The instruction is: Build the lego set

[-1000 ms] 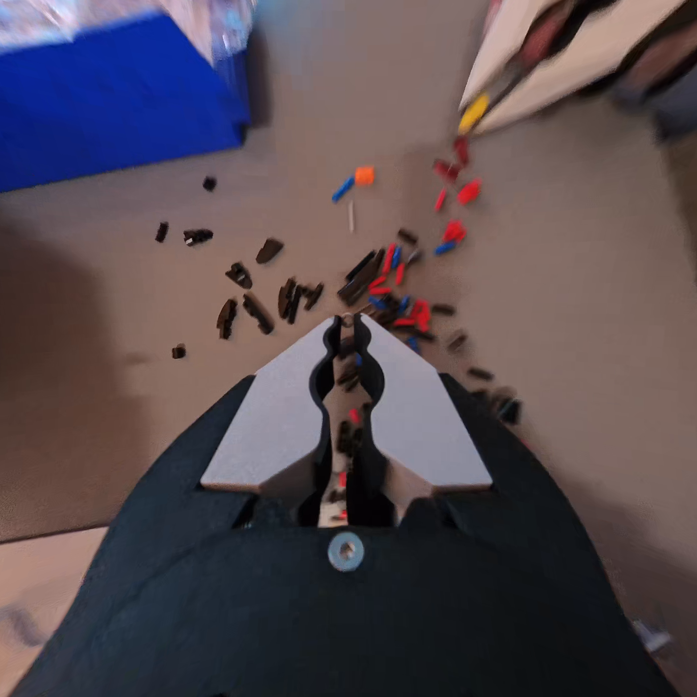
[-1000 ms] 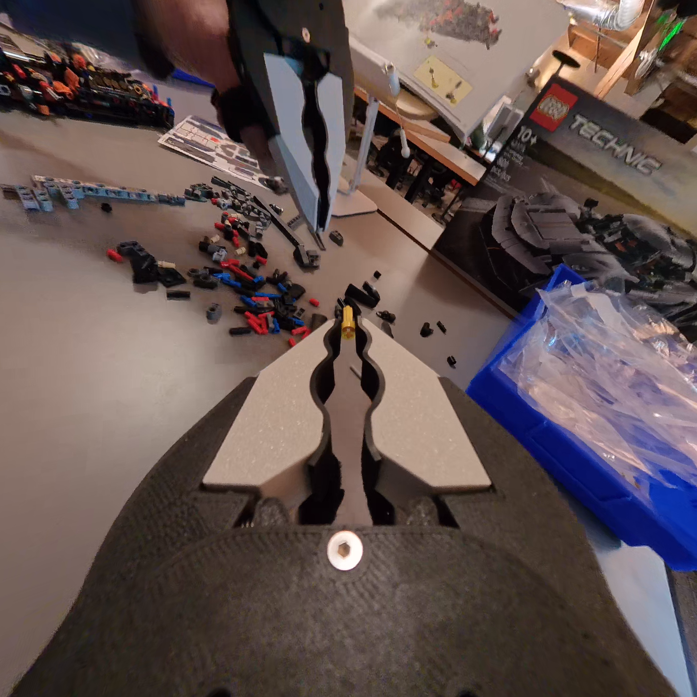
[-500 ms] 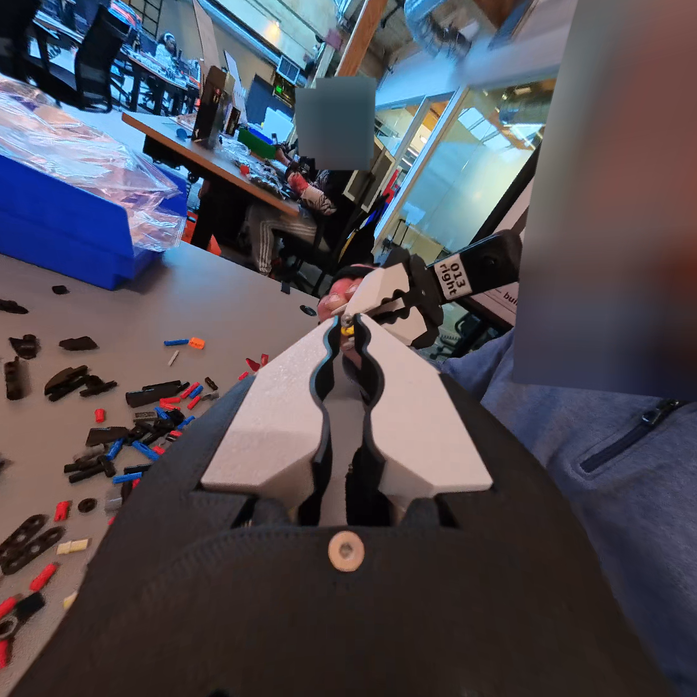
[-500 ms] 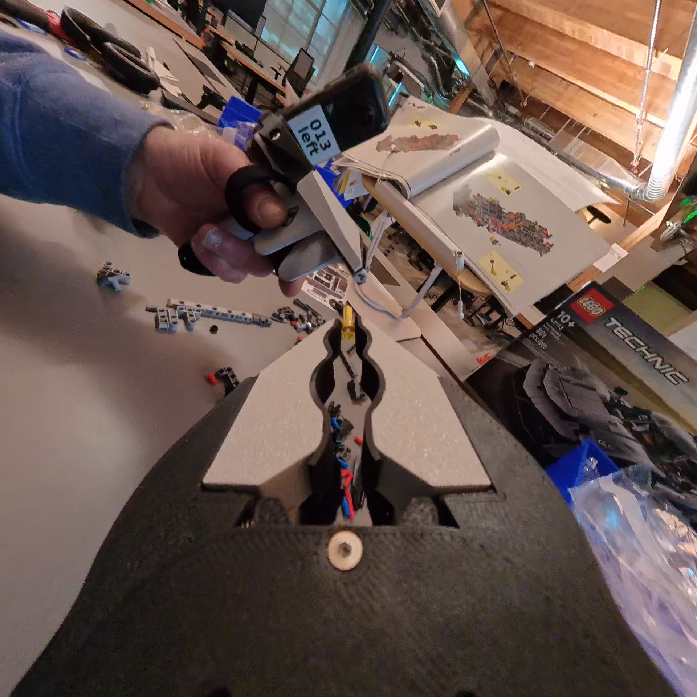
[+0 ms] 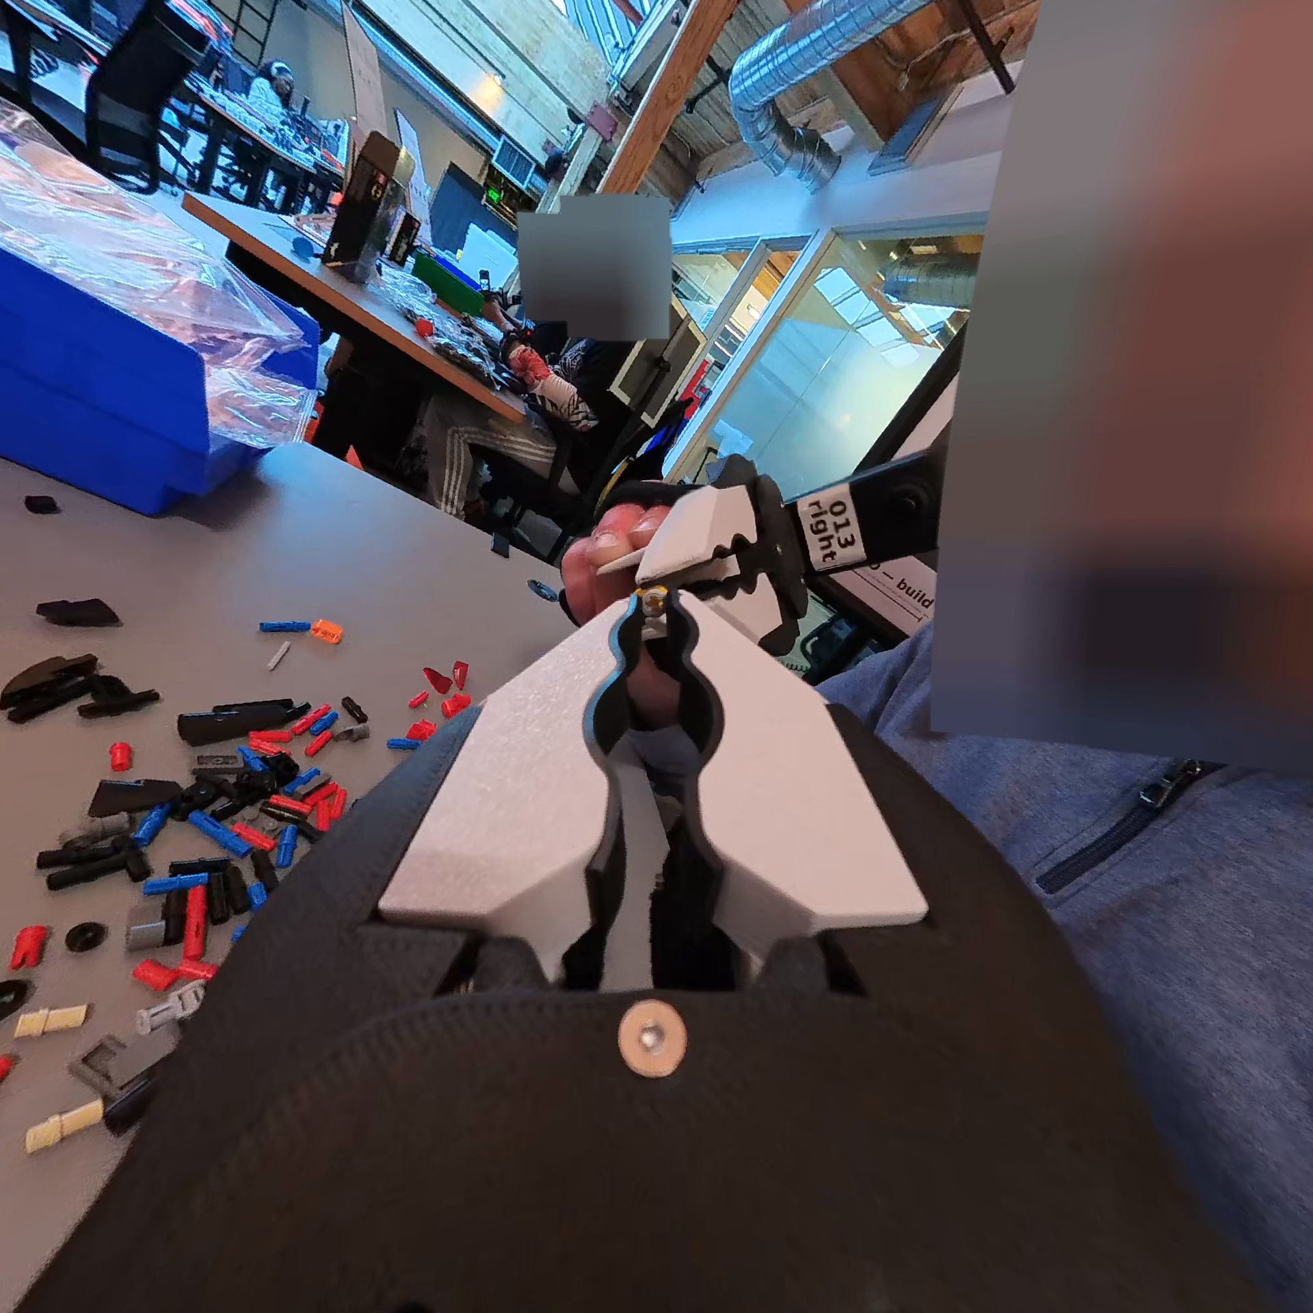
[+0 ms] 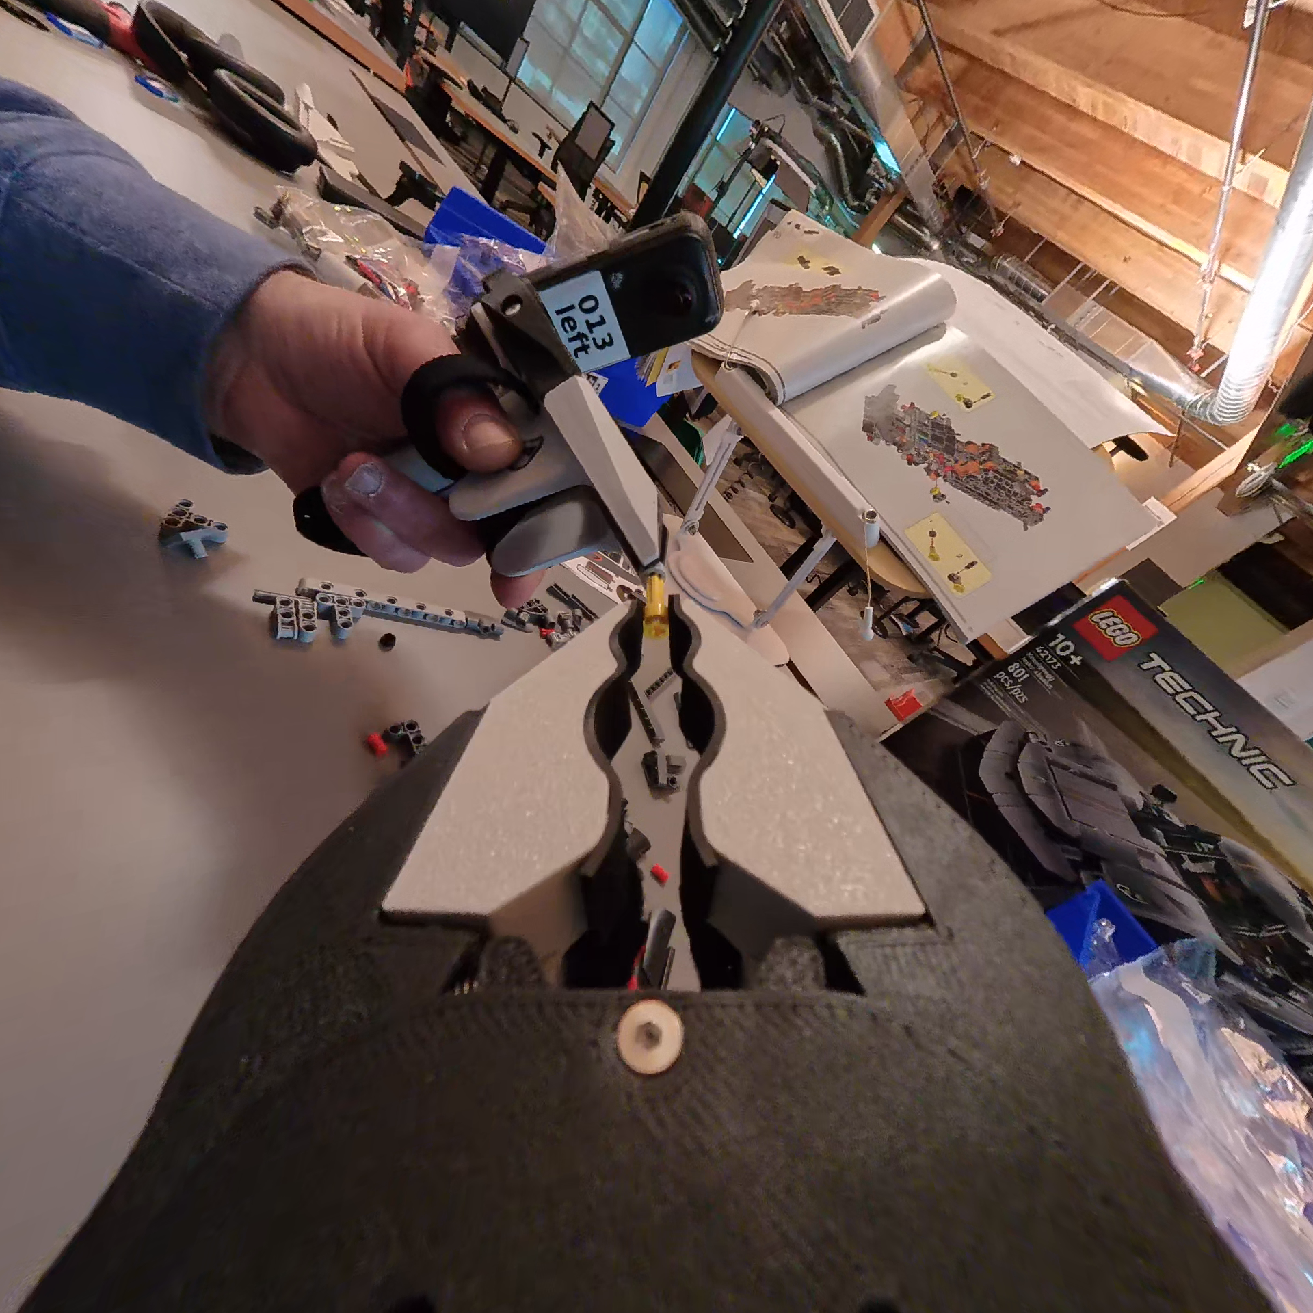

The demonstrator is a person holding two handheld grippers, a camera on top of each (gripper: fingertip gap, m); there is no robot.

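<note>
I keep my right hand-held gripper (image 6: 655, 611) clenched on a yellow pin (image 6: 654, 612), lifted clear of the bench (image 6: 142, 710) so its free end is reachable. My left hand-held gripper (image 5: 652, 604) pinches a small grey piece (image 5: 651, 602) tip-to-tip against it, probably to mate them. Loose parts (image 5: 213, 817) stay scattered below, instruction booklet (image 6: 959, 440) propped beyond.

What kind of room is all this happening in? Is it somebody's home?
Probably not a home: it looks like a shared workshop or open office. Long worktables stand in rows, bare wooden beams and metal ducts run overhead, and another person sits at the next table.
</note>
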